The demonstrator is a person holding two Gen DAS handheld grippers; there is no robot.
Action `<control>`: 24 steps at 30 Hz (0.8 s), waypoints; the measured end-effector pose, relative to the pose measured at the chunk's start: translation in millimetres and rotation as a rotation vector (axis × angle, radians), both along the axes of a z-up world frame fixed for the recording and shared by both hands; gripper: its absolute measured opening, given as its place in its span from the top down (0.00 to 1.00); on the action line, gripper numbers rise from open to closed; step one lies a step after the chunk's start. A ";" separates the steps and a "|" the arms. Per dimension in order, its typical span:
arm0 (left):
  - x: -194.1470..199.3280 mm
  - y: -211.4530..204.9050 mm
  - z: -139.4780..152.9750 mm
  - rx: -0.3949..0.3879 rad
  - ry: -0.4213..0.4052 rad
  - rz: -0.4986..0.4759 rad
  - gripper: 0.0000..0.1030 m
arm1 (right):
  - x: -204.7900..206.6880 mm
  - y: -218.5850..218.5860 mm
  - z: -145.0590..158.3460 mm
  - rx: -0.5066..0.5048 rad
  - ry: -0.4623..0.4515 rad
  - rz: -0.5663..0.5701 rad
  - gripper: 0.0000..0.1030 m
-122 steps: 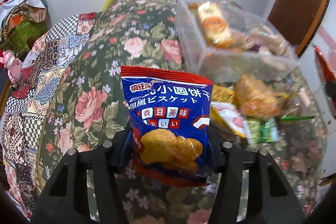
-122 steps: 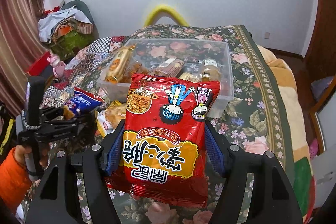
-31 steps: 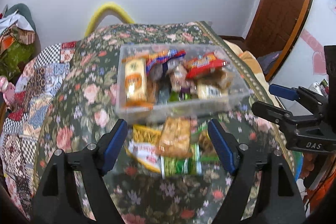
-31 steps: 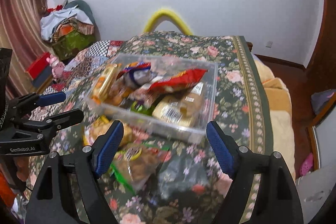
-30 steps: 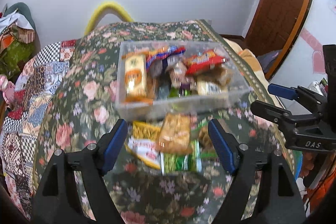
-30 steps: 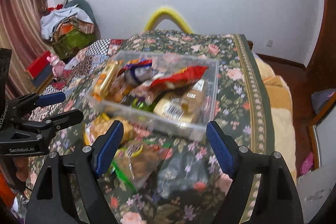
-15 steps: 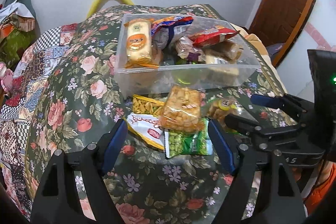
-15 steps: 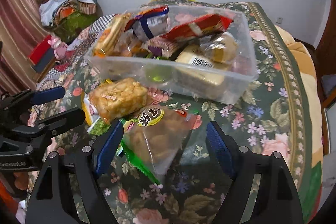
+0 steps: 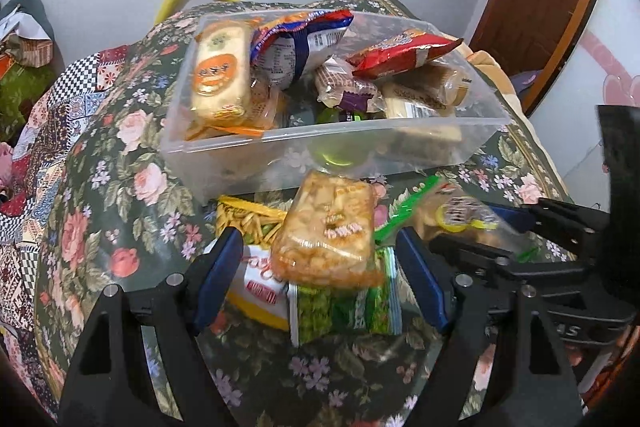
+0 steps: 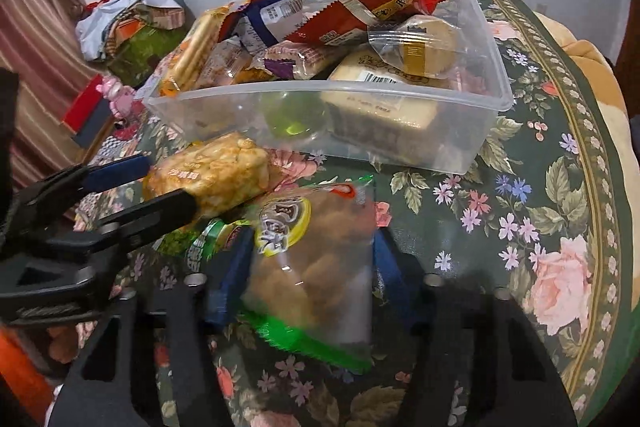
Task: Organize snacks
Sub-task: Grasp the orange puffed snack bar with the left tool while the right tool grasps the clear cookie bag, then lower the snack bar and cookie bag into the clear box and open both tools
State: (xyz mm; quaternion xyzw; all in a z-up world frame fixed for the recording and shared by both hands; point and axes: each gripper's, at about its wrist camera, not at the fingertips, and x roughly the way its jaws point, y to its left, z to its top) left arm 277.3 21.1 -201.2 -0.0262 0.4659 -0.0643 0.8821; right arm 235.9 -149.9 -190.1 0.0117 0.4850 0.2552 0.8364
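A clear plastic box (image 9: 320, 133) (image 10: 460, 155) full of snack packets stands on the flowered cloth. In front of it lies a loose heap. My left gripper (image 9: 320, 275) (image 10: 170, 183) is open, with its blue pads on either side of an orange rice-cracker packet (image 9: 328, 231) (image 10: 216, 179) and a gap on both sides. Under that packet lie a green pea packet (image 9: 344, 311) and a white and yellow one (image 9: 260, 283). The jaws of my right gripper (image 10: 310, 267) (image 9: 468, 227) are closing, and the pads meet the sides of a clear bag of brown snacks (image 10: 316, 267) (image 9: 460, 215).
The blue biscuit bag (image 9: 300, 39) and the red bag (image 9: 400, 55) lie on top inside the box. The table edge runs along the right (image 10: 600, 187), with a wooden door (image 9: 540, 7) beyond. Piled clothes (image 10: 132, 23) sit at the far left.
Both grippers have come down onto the heap in front of the box. The right jaws have narrowed around the clear bag. The blue and red bags held four seconds ago now lie in the box.
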 end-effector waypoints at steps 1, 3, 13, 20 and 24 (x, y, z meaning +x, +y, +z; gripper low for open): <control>2.8 -0.7 -1.9 0.002 0.003 0.000 0.24 | -1.3 -3.9 1.4 -0.005 -0.007 0.001 0.51; 8.9 -2.4 -7.2 0.002 0.012 -0.001 0.24 | -1.1 -10.5 2.7 -0.005 -0.012 -0.004 0.56; 19.1 -9.2 -21.7 -0.039 0.041 -0.010 0.50 | -3.7 -35.5 11.0 -0.025 -0.052 -0.063 0.58; -5.3 -7.5 0.6 -0.030 -0.015 -0.014 0.52 | -6.6 -37.7 20.9 -0.019 -0.077 -0.071 0.58; -16.3 -4.2 17.8 -0.033 -0.048 -0.006 0.52 | -8.0 -36.9 31.4 -0.005 -0.098 -0.073 0.58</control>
